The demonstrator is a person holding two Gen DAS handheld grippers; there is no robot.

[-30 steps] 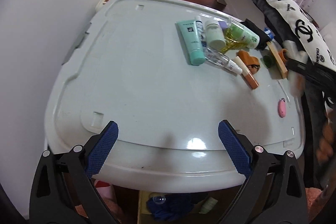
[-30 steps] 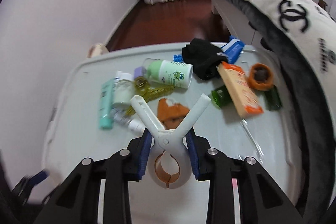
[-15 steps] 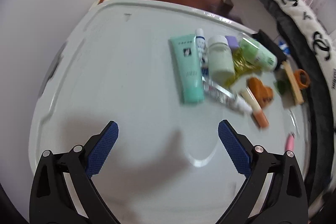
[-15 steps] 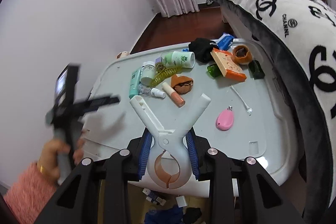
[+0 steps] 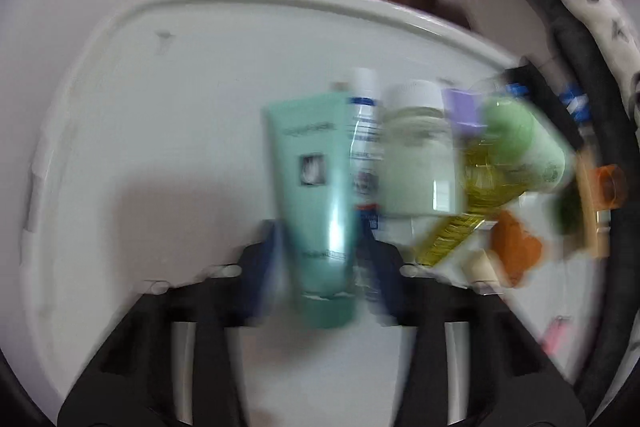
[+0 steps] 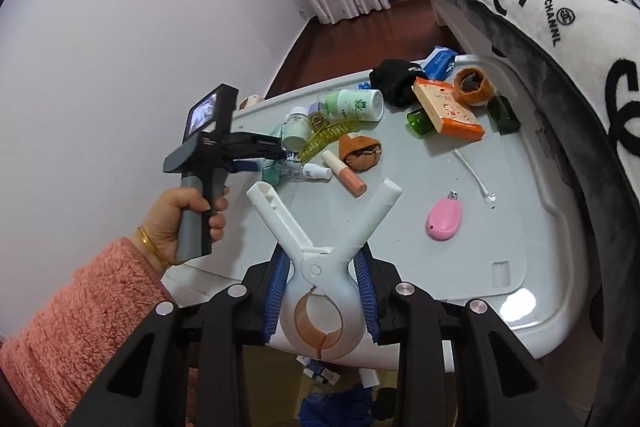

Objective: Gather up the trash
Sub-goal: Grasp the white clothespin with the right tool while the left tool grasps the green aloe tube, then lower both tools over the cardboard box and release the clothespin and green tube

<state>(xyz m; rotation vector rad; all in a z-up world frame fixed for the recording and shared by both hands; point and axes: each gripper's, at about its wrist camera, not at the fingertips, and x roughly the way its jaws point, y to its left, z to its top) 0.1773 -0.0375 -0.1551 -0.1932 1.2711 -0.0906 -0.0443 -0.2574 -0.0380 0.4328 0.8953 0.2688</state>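
Note:
A teal tube (image 5: 316, 167) lies on the white plastic lid (image 5: 160, 147) among other toiletries. My left gripper (image 5: 320, 255) points steeply down over it, and its jaws are closing with the tube's lower half between them; the blurred blue pads look pressed on both sides. In the right wrist view the left gripper (image 6: 256, 155) is held by a hand (image 6: 188, 215) in a pink sleeve, at the lid's left side. My right gripper (image 6: 320, 287) is shut on a big white clothes clip (image 6: 320, 251), above the lid's near edge.
Beside the tube lie a slim white tube (image 5: 364, 131), a small jar (image 5: 416, 163), a yellow hair claw (image 5: 472, 203) and a green bottle (image 5: 528, 147). Further right are a lip balm (image 6: 344, 173), an orange box (image 6: 448, 109), a pink oval (image 6: 444, 217) and a black cloth (image 6: 394, 77). A bed (image 6: 540, 7) borders the right side.
My left gripper moved forward and down onto the teal tube, and its wide jaws narrowed around it. My right gripper drew back with the clip, then kept still.

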